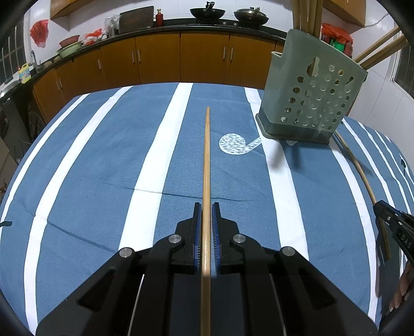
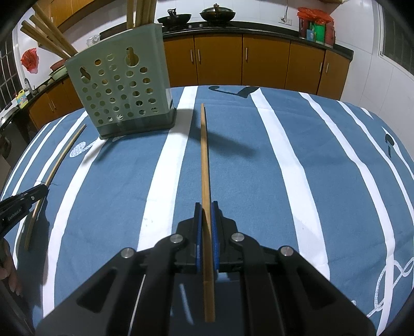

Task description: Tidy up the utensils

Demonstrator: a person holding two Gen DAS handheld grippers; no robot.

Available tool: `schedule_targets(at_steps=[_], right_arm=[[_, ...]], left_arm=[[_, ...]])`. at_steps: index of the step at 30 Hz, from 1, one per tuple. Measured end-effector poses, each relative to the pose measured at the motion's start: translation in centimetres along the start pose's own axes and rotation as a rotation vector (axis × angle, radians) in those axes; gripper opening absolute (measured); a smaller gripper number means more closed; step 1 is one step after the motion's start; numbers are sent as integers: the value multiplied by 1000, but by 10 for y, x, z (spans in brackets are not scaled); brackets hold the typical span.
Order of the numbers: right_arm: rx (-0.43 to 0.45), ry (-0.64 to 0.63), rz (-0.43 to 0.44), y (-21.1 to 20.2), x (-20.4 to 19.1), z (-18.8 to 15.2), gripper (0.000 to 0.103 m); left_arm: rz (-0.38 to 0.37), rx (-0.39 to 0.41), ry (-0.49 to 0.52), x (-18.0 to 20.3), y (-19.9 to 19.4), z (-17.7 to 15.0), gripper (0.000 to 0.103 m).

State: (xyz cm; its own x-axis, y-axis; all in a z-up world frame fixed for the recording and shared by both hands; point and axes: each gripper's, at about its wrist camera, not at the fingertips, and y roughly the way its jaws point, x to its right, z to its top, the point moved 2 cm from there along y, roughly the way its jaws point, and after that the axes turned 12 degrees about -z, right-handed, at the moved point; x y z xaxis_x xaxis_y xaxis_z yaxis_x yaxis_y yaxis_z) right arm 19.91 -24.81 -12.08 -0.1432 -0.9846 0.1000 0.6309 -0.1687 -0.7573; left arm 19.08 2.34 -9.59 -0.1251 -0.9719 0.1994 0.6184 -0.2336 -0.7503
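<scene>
My left gripper (image 1: 206,206) is shut on a wooden chopstick (image 1: 207,155) that runs straight ahead above the striped cloth. In the right wrist view, my right gripper (image 2: 206,205) is shut on a second chopstick (image 2: 204,155), also pointing forward. A pale green perforated utensil holder (image 1: 310,98) (image 2: 121,90) stands on the table between and beyond both grippers. Several chopsticks (image 2: 139,13) stick out of its top. Each view catches the other gripper at its edge: the right one (image 1: 388,214) and the left one (image 2: 38,192), each with its chopstick.
A blue tablecloth with white stripes (image 1: 103,155) covers the table, whose far edge drops off toward orange kitchen cabinets (image 1: 181,56). Woks (image 1: 207,13) sit on the dark counter. A person's hand (image 1: 403,292) shows at the lower right.
</scene>
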Motion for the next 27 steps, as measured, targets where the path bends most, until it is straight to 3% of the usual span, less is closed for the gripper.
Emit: schedule_targets(at_steps=[27], right_arm=[[0, 2, 2, 1, 0, 0, 9]], left_arm=[[-22, 5, -19, -2, 0, 0, 10]])
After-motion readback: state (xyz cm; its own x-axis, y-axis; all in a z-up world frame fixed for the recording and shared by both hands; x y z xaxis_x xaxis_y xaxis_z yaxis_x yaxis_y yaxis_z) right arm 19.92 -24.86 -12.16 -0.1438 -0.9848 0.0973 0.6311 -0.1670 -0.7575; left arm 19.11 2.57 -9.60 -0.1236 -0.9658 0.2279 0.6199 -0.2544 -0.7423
